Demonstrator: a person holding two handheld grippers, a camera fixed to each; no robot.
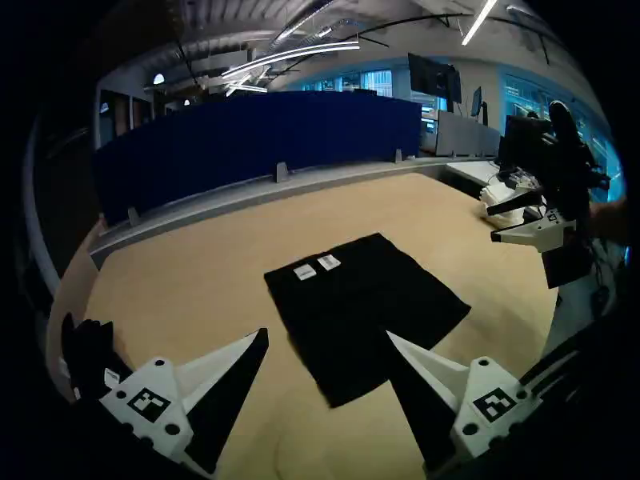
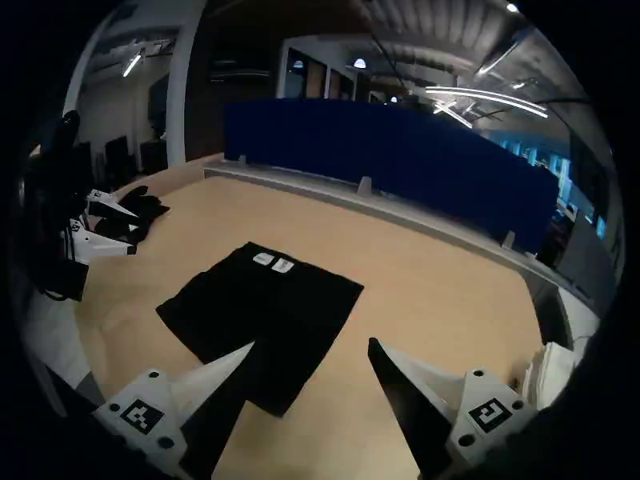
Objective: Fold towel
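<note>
A black towel (image 1: 364, 308) (image 2: 264, 308) lies flat on the light wooden table (image 1: 200, 264) (image 2: 432, 296), with two white labels (image 1: 316, 266) (image 2: 272, 261) near its far edge. My left gripper (image 1: 326, 334) hovers open above the towel's near edge, nothing between its fingers. My right gripper (image 2: 311, 344) also hangs open over the towel's near side, holding nothing. In the left gripper view the right gripper (image 1: 520, 220) appears far right, held by a hand. In the right gripper view the left gripper (image 2: 104, 224) appears at the far left.
A blue partition (image 1: 256, 144) (image 2: 400, 152) runs along the table's far edge. A dark cloth heap (image 1: 88, 344) (image 2: 140, 208) lies near one table end. Folded white cloths (image 2: 552, 364) (image 1: 500, 196) sit at the other end. Desks with monitors (image 1: 436, 80) stand behind.
</note>
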